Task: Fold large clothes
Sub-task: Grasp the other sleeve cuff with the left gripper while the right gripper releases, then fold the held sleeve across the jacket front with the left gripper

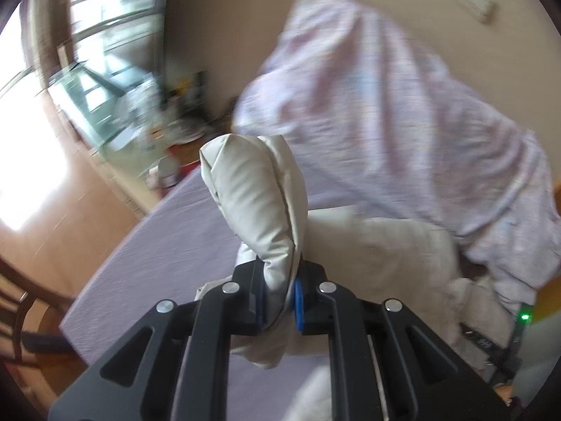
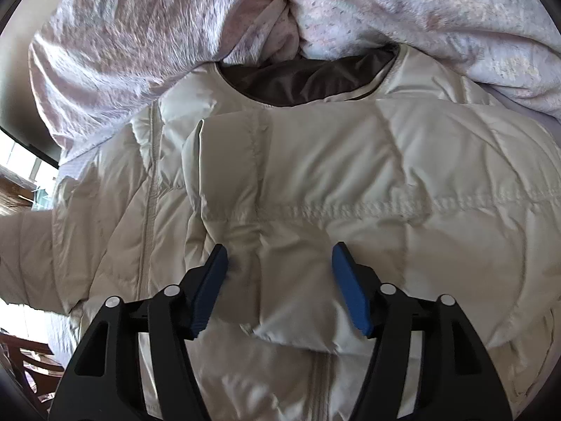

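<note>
While the left gripper (image 1: 278, 301) is clamped tight on a bunched fold of a cream puffer jacket (image 2: 315, 189), that fold — most likely a sleeve (image 1: 252, 189) — stands up beyond its fingertips, lifted off the lilac bed cover (image 1: 168, 245) below. Past the raised fold, a pale floral quilt (image 1: 385, 87) is heaped, and the view there is blurred. Over at the right gripper (image 2: 278, 287), the jaws stand fairly wide, their blue pads (image 2: 347, 291) either side of a folded-over panel of jacket; the pads seem to rest against it rather than pinch it. Ahead of these fingers the jacket lies spread flat, its dark-lined neckline (image 2: 305, 77) furthest away, touching the quilt. Judging by this, the step in hand is bringing the sleeve across the body. To do it well, the left grip should stay firm and travel in a low arc — puffy fabric springs back — landing the sleeve square over the chest, while the right gripper steadies the panel so the layers beneath do not slide
</note>
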Demonstrator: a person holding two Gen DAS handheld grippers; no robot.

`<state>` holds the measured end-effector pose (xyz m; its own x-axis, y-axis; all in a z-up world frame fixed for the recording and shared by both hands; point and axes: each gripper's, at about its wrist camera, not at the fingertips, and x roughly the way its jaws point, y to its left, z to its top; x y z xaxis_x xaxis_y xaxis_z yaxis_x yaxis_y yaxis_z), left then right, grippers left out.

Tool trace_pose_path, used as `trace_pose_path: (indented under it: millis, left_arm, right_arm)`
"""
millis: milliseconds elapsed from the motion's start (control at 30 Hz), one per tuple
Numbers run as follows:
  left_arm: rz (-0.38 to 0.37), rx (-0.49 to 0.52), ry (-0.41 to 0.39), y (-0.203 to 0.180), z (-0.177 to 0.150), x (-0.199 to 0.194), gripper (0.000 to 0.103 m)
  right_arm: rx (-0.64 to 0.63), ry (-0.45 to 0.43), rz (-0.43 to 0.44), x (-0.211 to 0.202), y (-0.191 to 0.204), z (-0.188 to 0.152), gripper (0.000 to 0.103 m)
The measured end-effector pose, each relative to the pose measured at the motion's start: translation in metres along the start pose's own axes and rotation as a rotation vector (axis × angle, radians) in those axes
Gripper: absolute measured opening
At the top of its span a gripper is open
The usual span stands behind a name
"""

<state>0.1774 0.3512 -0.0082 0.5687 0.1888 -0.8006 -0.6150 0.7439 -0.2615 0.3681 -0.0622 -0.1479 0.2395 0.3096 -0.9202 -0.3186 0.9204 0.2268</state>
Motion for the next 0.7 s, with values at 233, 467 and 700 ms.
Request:
trace_pose_path:
  millis: [233, 467, 700]
  left_arm:
    - [-0.116, 0.147, 0.005, -0.114, -0.014, -0.001, 0.012]
    - [-0.217, 0.296, 0.040, -0.214, -0.049, 0.007, 0.012]
    - [-0.317, 0.397, 0.128, -0.293, -0.092, 0.024, 0.012]
  right_arm:
    - [-0.027, -0.027, -0.013, -0.029, -0.020, -0.017, 0.067]
    - [-0.006, -0.068, -0.029, -0.053, -0.051, -0.033, 0.069]
    - [0.053, -0.103, -0.048, -0.075, -0.093, -0.043, 0.070]
